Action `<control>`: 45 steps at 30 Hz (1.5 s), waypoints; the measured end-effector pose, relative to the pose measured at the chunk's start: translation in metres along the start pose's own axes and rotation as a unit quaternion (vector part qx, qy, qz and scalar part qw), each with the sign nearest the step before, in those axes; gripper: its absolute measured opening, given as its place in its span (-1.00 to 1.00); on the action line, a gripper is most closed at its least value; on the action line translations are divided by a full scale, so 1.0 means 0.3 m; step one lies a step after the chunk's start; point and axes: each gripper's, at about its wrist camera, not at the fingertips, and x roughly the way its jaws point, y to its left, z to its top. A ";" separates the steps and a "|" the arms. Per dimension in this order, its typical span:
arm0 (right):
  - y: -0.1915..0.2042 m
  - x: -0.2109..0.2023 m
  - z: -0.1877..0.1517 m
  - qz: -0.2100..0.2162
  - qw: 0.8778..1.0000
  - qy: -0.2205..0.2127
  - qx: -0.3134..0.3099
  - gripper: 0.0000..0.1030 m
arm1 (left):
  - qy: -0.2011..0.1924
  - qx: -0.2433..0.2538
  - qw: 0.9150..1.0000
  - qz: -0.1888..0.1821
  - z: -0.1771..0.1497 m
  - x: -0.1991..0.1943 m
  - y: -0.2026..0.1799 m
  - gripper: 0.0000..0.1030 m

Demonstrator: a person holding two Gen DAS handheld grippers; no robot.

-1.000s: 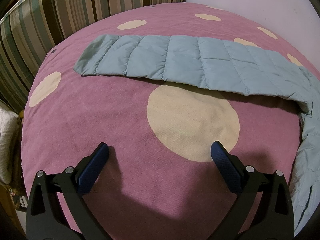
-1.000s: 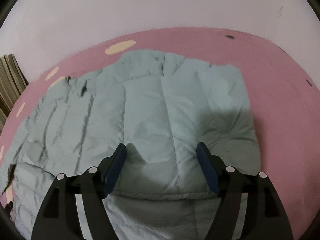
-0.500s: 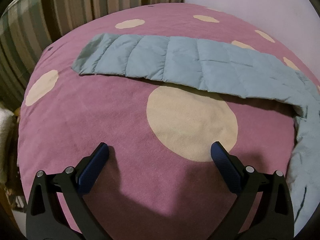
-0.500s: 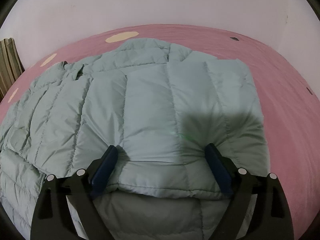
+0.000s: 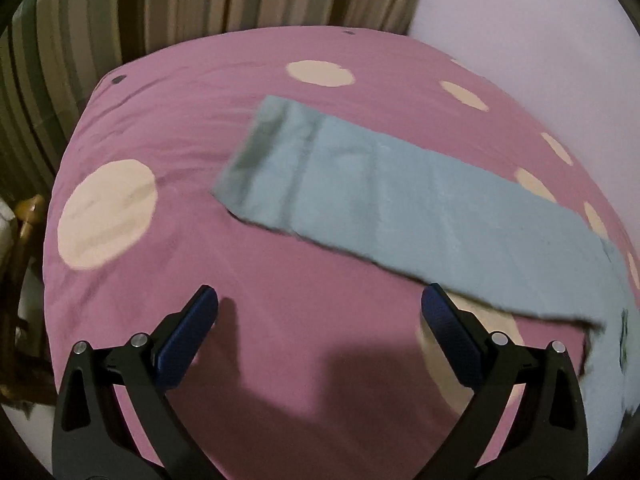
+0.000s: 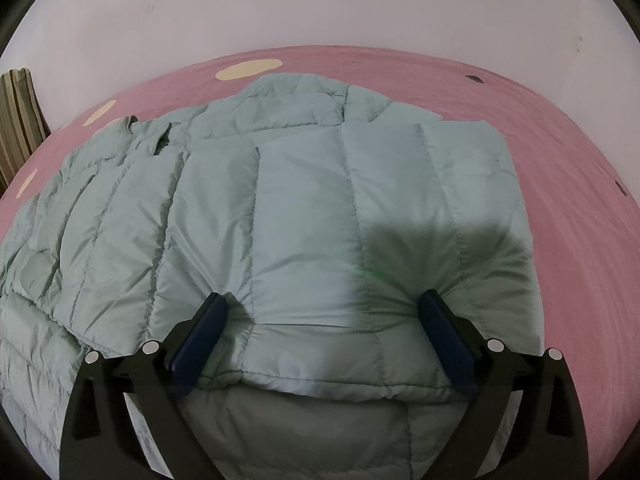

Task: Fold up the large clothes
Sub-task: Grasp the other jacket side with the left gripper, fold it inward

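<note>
Jacket (image 6: 304, 216), a pale-blue quilted one, lies across the pink spotted bedspread (image 6: 568, 184), with 1 folded panel now laid flat over its body instead of bunched as it was a second ago. Right gripper (image 6: 320, 332) is opening to nearly full width; its pads dent the puffy fabric either side but no longer pinch it, so that fold looks released. Left gripper (image 5: 320, 320), wide open and empty, has swung toward the outstretched sleeve (image 5: 360, 184), probably the next fold.

No readable text, labels or numbers anywhere.
</note>
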 end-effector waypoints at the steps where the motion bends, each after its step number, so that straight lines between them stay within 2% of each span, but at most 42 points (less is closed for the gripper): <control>1: 0.001 0.001 0.002 0.000 1.000 0.001 0.000 0.87 | -0.002 -0.006 1.000 0.002 0.015 0.009 0.015 0.96; 3: 0.002 0.001 0.002 0.001 1.000 0.001 0.001 0.87 | -0.007 -0.020 1.000 0.010 0.052 0.032 0.043 0.96; 7: 0.005 0.004 0.008 0.000 1.000 0.002 0.000 0.88 | 0.002 -0.044 0.999 0.004 0.102 0.089 0.079 0.96; 10: 0.004 0.005 0.005 0.000 1.000 0.002 0.001 0.88 | -0.002 -0.047 0.999 0.007 0.124 0.114 0.082 0.96; 11: 0.005 0.005 0.005 0.000 1.000 0.001 0.001 0.88 | -0.005 -0.049 0.999 0.006 0.131 0.118 0.079 0.90; 12: 0.006 0.005 0.006 0.000 1.000 0.001 0.001 0.89 | -0.006 -0.052 0.999 0.006 0.134 0.121 0.083 0.73; 14: 0.005 0.006 0.005 0.000 1.000 0.002 0.001 0.89 | -0.010 -0.056 0.998 0.002 0.146 0.127 0.078 0.54; 15: 0.004 0.006 0.004 0.000 1.000 0.002 0.001 0.89 | -0.010 -0.056 0.998 0.004 0.153 0.131 0.075 0.37; 18: 0.003 0.006 0.004 0.000 1.000 0.001 0.001 0.89 | -0.011 -0.059 0.998 0.010 0.158 0.132 0.076 0.04; 20: 0.003 0.007 0.004 0.000 1.000 0.002 0.001 0.89 | -0.014 -0.065 0.998 0.003 0.164 0.134 0.081 -0.27; 24: 0.002 0.008 0.003 0.000 1.000 0.002 0.001 0.89 | -0.014 -0.078 0.997 -0.011 0.174 0.137 0.088 -0.67; 26: 0.002 0.008 0.003 0.000 1.000 0.002 0.001 0.89 | -0.018 -0.071 0.997 -0.005 0.177 0.132 0.074 -0.79; 33: 0.001 0.008 0.003 0.000 1.000 0.001 0.001 0.89 | -0.054 -0.043 0.998 -0.011 0.184 0.052 -0.029 -0.86; 37: 0.003 0.009 0.005 0.000 1.000 0.002 0.001 0.89 | -0.081 -0.002 0.996 -0.036 0.192 -0.037 -0.156 -0.86; 42: 0.002 0.008 0.004 0.000 1.000 0.001 0.001 0.89 | -0.104 0.060 0.990 -0.079 0.153 -0.143 -0.389 -0.88; 45: 0.004 0.008 0.006 0.000 1.000 0.002 0.001 0.89 | -0.122 0.124 0.979 -0.103 0.075 -0.214 -0.595 -0.88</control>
